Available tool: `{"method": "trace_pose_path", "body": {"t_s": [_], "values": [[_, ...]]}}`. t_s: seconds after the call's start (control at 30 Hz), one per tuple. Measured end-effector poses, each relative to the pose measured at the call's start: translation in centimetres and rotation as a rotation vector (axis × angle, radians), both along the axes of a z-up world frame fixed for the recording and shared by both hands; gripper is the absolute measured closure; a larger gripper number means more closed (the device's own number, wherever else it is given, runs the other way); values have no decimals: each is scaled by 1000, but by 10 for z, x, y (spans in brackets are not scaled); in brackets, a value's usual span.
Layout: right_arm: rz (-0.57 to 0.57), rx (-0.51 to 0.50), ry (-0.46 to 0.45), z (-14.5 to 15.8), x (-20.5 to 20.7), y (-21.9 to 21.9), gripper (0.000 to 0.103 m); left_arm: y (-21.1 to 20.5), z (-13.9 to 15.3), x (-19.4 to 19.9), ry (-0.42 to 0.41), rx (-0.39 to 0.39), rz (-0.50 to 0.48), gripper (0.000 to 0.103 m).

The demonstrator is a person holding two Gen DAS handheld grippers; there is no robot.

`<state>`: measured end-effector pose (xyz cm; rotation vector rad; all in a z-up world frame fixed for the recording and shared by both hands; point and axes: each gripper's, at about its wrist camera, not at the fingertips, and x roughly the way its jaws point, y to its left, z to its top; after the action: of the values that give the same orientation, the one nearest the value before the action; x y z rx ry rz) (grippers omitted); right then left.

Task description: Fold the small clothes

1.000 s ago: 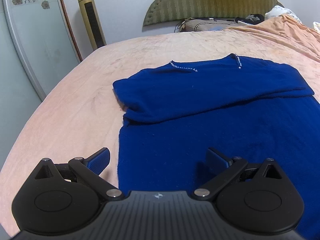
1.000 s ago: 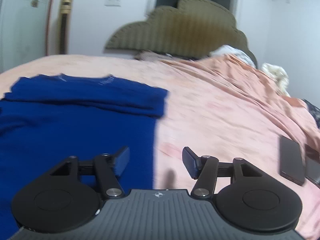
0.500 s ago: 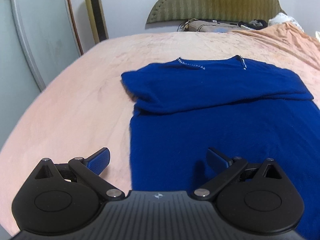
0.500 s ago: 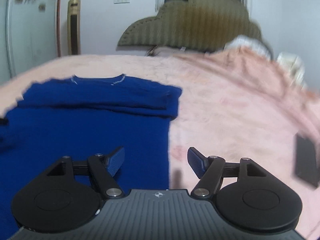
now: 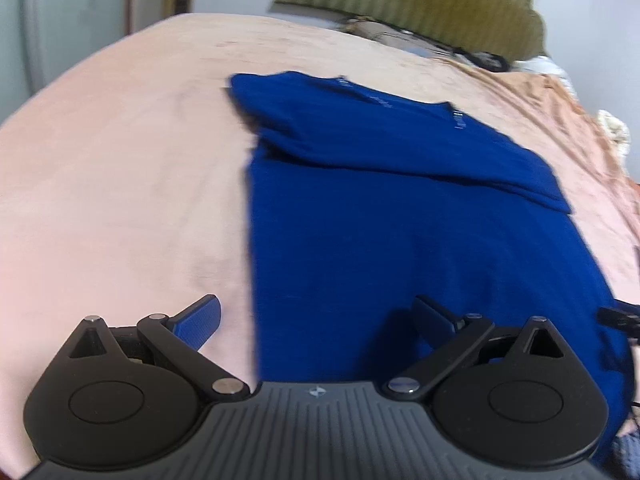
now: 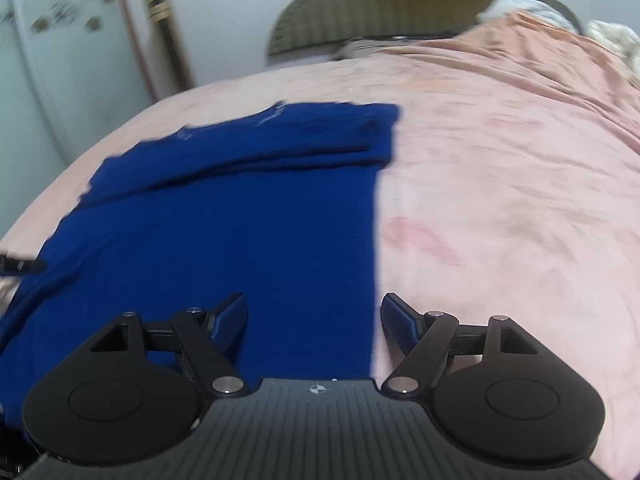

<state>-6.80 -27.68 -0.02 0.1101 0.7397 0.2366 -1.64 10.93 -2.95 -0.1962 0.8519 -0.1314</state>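
Observation:
A dark blue shirt (image 5: 400, 240) lies flat on the pink bed cover (image 5: 120, 160), its sleeves folded across the chest below the collar. My left gripper (image 5: 316, 308) is wide open just above the shirt's lower left edge, one finger over the cover and one over the cloth. In the right wrist view the shirt (image 6: 240, 220) fills the left half. My right gripper (image 6: 314, 304) hovers over its lower right edge. Its jaws are closing, with the cloth edge running below the gap and neither pad pressing on it.
An olive padded headboard (image 6: 400, 0) and some clutter (image 5: 400, 36) stand at the far end of the bed. A gold tower fan (image 6: 164, 40) and a pale wardrobe door (image 6: 60, 60) are at the left. Rumpled pink cover (image 6: 520, 180) spreads to the right.
Both views have tilted and blurred. The left gripper has shifted left, so the shirt's left edge now runs between its fingers. The dark phones at the right have left the right wrist view.

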Motion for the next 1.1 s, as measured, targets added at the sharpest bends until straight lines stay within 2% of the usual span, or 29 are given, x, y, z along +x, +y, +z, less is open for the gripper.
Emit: {"method": "trace_pose_path", "body": {"t_s": [0.07, 0.13, 0.17, 0.2, 0.23, 0.3, 0.5, 0.6, 0.73, 0.77, 0.87, 0.9, 0.93, 1.07, 1.1], "values": [[38, -60, -8, 1, -1, 13, 48, -7, 1, 2, -5, -1, -32, 21], [59, -85, -20, 2, 0, 21, 75, -18, 3, 4, -17, 77, -53, 76], [51, -81, -26, 4, 0, 21, 81, -21, 4, 6, -12, 94, -57, 83], [41, -74, -32, 5, 2, 20, 89, -20, 5, 9, -6, 76, -60, 93], [29, -62, -38, 7, 5, 17, 90, -19, 7, 11, -3, 52, -64, 96], [9, -34, -49, 10, 9, 11, 93, -19, 14, 15, -30, 39, -69, 97], [-22, -22, -112, 27, 28, 0, 96, -26, 36, 34, -132, 70, -67, 97], [-45, -22, -147, 32, 43, -4, 102, -28, 35, 52, -142, 85, -47, 97], [-63, -22, -166, 35, 63, -6, 102, -33, 31, 67, -131, 140, -25, 98], [-80, -14, -161, 34, 68, -8, 100, -34, 30, 66, -127, 140, -27, 98], [-115, 103, -103, 30, 73, -25, 60, -35, 29, 58, -142, 168, -33, 98], [-121, 137, -87, 28, 70, -32, 35, -34, 28, 56, -139, 174, -35, 98], [-123, 152, -82, 25, 65, -36, 27, -32, 26, 54, -130, 169, -39, 98], [-79, 101, -10, 13, 38, -40, 33, -26, 21, 51, -99, 158, -36, 98], [-61, 79, 15, 10, 32, -37, 44, -26, 20, 51, -97, 159, -35, 98]]}}
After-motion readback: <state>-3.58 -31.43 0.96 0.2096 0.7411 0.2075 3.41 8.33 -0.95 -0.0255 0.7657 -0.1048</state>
